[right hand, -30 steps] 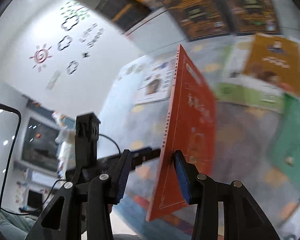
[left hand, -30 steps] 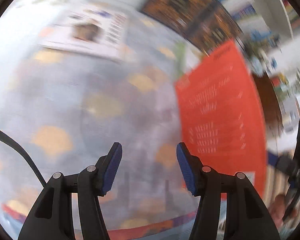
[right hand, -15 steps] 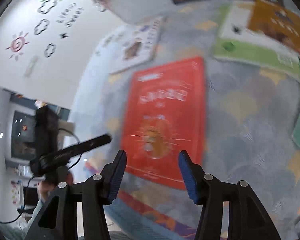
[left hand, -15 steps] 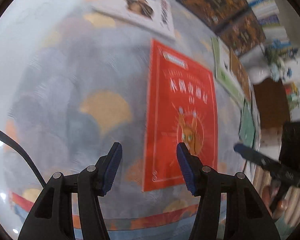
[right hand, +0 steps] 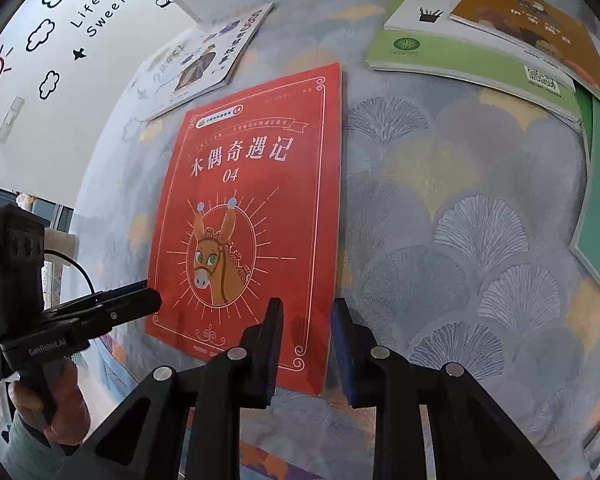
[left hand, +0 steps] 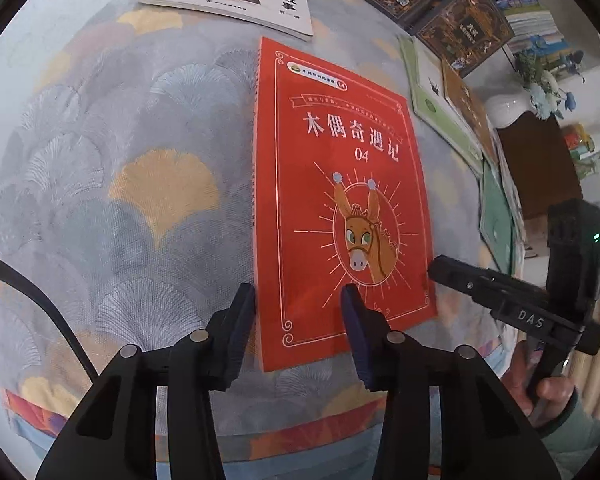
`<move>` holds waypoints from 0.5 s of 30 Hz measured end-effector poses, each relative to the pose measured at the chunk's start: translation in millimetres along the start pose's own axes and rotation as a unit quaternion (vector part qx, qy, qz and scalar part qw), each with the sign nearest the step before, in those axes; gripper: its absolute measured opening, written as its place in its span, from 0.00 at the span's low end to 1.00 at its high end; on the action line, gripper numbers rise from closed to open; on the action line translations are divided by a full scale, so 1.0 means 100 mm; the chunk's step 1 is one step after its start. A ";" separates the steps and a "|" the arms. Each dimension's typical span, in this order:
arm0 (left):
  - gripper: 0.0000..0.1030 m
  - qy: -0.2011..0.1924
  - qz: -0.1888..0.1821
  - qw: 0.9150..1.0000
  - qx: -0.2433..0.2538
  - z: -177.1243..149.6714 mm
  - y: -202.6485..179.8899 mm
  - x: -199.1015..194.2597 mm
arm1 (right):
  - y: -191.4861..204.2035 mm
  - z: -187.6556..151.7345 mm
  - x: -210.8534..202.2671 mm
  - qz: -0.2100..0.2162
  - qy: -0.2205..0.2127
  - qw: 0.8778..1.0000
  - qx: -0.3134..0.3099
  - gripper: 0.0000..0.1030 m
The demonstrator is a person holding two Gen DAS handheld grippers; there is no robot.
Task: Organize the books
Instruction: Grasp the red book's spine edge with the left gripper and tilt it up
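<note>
Red donkey-cover book [left hand: 340,200] lay flat on patterned surface [left hand: 120,184] | step: placing done | left gripper [left hand: 298,312] closing, empty | right gripper [right hand: 306,332] pressed together, empty | next: fetch another book.

- The flat red paperback book with a donkey's head on its cover [left hand: 340,184] carries the white title "木偶奇遇记" with "04" below it.
- The black handheld right gripper [left hand: 512,300], seen from the left wrist, bears the raised letters "DAS".
- The black handheld left gripper [right hand: 80,320], seen from the right wrist, has a small label, seemingly "GenRobot.AI".
- The white wall [right hand: 60,92] has the black decal words "Life is Sweet".
</note>
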State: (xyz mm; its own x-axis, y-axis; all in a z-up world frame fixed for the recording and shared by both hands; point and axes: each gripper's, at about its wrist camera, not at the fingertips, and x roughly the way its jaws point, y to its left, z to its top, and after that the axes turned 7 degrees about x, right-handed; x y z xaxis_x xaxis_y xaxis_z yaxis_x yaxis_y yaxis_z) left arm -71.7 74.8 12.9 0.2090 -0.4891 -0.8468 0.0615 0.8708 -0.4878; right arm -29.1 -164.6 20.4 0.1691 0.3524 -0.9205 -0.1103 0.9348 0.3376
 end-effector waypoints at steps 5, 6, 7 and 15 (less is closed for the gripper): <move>0.39 -0.053 -0.104 0.992 -0.041 0.04 0.06 -0.32 | -0.17 0.03 0.02 0.038 0.007 0.998 0.042 0.24; 0.39 -0.059 -0.114 0.991 -0.039 0.05 0.04 -0.37 | -0.21 0.03 0.03 0.048 0.009 0.997 0.054 0.24; 0.39 -0.061 -0.111 0.991 -0.034 0.06 0.01 -0.37 | -0.24 0.03 0.03 0.055 0.010 0.997 0.062 0.24; 0.23 -0.045 -0.073 0.995 -0.046 -0.04 -0.02 -0.07 | -0.27 0.00 0.01 0.050 0.015 0.996 0.066 0.24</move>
State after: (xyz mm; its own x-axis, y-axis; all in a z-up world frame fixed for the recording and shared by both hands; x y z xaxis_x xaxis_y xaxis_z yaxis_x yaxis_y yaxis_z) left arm -77.4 76.7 19.0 0.2904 -0.6007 -0.7449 0.0084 0.7800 -0.6257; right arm -25.9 -189.0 10.3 0.1331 0.4451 -0.8855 0.0052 0.8932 0.4497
